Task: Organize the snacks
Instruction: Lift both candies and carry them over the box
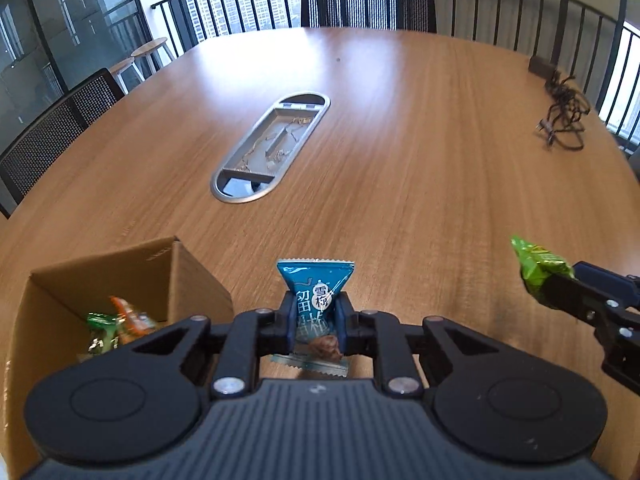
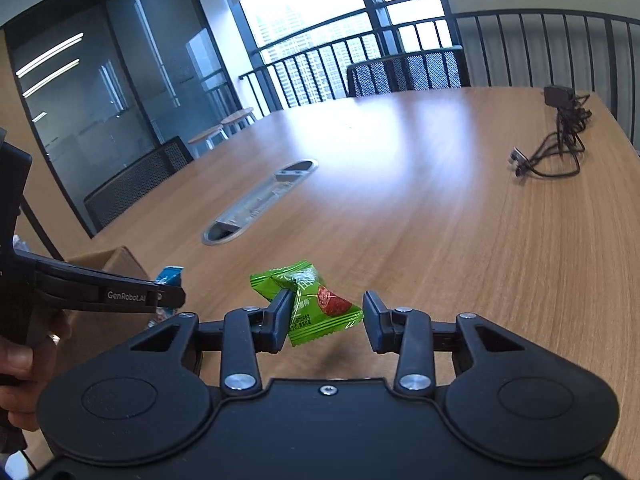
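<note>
A wooden table (image 1: pixel 400 140) fills the frame's middle. An oval metal cable tray (image 1: pixel 272 148) is sunk into its centre. Tangled black cables (image 1: pixel 566 120) lie at the right edge. Mesh chairs (image 1: pixel 368 10) and round stools (image 1: pixel 150 46) stand upper left, before a black railing (image 1: pixel 240 4).

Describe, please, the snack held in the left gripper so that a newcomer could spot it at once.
On the wooden table, just right of the open cardboard box, the left gripper pinches a small packet upright. It is the blue snack packet with white lettering, unlike the green snack packet in the right gripper.
</note>
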Tool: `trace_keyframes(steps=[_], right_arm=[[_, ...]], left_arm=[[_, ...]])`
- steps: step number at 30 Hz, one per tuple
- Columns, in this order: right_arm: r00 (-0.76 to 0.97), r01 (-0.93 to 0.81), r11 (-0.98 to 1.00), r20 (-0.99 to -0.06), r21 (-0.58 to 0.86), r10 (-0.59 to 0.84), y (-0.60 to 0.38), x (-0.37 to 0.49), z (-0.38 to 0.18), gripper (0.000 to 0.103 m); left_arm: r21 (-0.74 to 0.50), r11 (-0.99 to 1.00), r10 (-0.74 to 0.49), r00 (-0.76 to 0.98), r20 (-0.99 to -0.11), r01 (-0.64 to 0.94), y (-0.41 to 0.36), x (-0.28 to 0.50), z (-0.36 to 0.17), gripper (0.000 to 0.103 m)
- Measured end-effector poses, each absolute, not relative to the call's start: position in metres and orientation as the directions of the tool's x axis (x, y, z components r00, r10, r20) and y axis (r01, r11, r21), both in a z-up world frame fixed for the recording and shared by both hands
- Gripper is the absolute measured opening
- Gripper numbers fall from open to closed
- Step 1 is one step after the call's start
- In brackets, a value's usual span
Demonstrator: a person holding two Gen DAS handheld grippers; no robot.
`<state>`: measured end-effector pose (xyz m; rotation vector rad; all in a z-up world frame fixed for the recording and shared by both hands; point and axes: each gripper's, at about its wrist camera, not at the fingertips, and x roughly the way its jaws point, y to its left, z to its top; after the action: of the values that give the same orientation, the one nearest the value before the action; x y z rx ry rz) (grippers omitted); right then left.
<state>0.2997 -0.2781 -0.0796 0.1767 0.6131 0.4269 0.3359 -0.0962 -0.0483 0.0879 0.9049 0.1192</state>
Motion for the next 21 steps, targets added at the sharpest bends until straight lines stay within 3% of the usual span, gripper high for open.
trace_keyframes(steps=[11,21], right_arm=[[0.735,-0.457,0.857,-0.442,0.238,0.514,-0.233,0.253,-0.02,0.037],[0.712,-0.556,0.809,-0.393,0.192,0.583,-0.201,0.223,0.006,0.037]], left_arm=[[0.033,0.993,0.107,0.716,-0.69,-0.117,-0.057,0.277,0.016,0.018],[-0.017,0.985,0.123,0.775,-0.62,-0.17,-0.011,0.226,0.041,0.018]])
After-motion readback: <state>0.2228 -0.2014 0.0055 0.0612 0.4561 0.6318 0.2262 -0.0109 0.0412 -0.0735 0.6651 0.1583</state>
